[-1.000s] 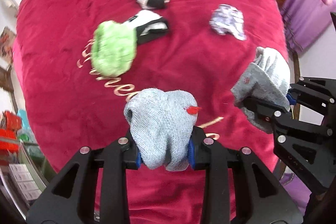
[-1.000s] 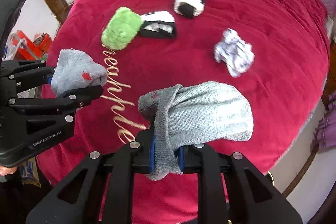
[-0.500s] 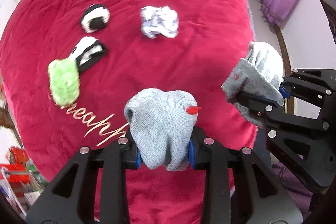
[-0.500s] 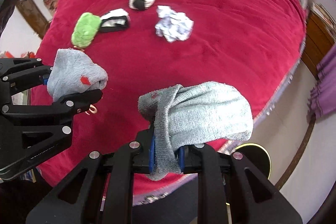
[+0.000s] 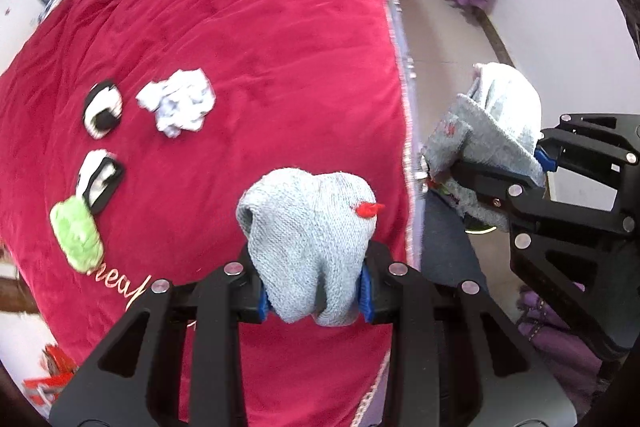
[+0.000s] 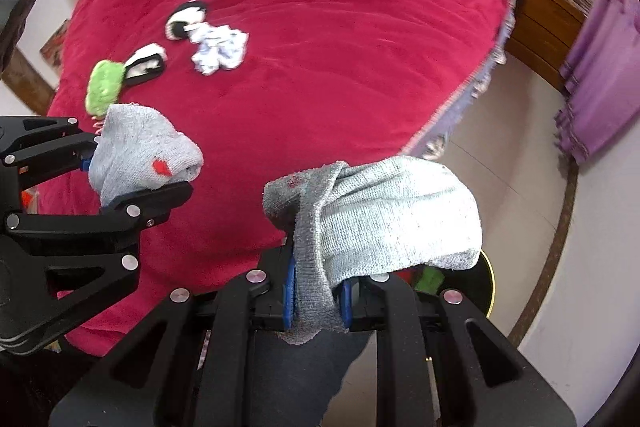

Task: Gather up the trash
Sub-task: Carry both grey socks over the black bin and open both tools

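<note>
Since the earlier frames, both views had been swung off the middle of the bed toward its edge, so bare floor and a purple curtain were brought into the picture.

The left hand-held gripper was clenched on a bunched grey sock with a red mark. The right hand-held gripper was pinched tight on the cuff of a second grey sock, whose long axis was draped out sideways to the right over the fingers.

So two grey socks were carried, one per gripper, side by side. The right one was already hung past the bed's edge, over the floor; the left one was still held over the red cover.

A dark round thing with a yellowish rim could be glimpsed on the floor just under the right sock. It's probably the bin, but too much was hidden to be sure. If so, it lay below and to the right, and the right hand was nearer.

Left behind on the bed: one crumpled white paper ball, two black-and-white rolled bundles, and one fuzzy green bundle touching the nearer of those.
</note>
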### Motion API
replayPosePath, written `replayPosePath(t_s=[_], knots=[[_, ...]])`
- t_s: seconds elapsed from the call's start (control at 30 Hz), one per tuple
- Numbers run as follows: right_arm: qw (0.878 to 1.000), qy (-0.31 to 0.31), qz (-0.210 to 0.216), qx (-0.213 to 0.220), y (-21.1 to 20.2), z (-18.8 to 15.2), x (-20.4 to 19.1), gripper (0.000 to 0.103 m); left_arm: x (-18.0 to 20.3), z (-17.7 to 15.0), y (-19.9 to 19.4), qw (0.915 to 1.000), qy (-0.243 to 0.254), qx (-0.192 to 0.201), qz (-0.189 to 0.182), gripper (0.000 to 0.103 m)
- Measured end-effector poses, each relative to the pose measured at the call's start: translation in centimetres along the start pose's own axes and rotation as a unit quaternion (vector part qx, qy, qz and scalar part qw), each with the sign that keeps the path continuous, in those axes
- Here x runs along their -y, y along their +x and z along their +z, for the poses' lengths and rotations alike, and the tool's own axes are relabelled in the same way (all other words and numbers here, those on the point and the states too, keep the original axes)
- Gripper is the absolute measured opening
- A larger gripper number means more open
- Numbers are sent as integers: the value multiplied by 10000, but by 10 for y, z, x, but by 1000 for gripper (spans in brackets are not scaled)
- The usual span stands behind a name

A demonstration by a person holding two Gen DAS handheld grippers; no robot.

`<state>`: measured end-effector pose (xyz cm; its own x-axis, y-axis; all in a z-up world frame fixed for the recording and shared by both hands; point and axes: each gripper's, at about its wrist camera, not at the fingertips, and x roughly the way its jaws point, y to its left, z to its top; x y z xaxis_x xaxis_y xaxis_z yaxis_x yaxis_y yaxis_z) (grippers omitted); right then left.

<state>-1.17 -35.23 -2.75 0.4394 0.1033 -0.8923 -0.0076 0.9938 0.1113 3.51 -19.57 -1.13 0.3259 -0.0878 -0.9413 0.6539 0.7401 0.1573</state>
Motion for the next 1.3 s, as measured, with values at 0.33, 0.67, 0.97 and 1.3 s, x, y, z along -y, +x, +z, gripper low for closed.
replayPosePath(t_s=[0.33, 0.67, 0.97, 1.3], knots=[[9976, 594, -340, 119, -24, -27, 52, 15, 56, 22, 8, 9981, 576, -22, -223, 32], [9908, 1203, -586, 198, -39, -55, 104, 15, 112, 39, 25, 9931, 1049, -108, -510, 32], [9823, 1661, -842, 222, -52, -81, 146, 16, 170, 54, 48, 9845, 1461, -294, -927, 32], [9747, 2011, -973, 17, -44, -100, 181, 16, 205, 77, 74, 9822, 1692, -356, -731, 77]])
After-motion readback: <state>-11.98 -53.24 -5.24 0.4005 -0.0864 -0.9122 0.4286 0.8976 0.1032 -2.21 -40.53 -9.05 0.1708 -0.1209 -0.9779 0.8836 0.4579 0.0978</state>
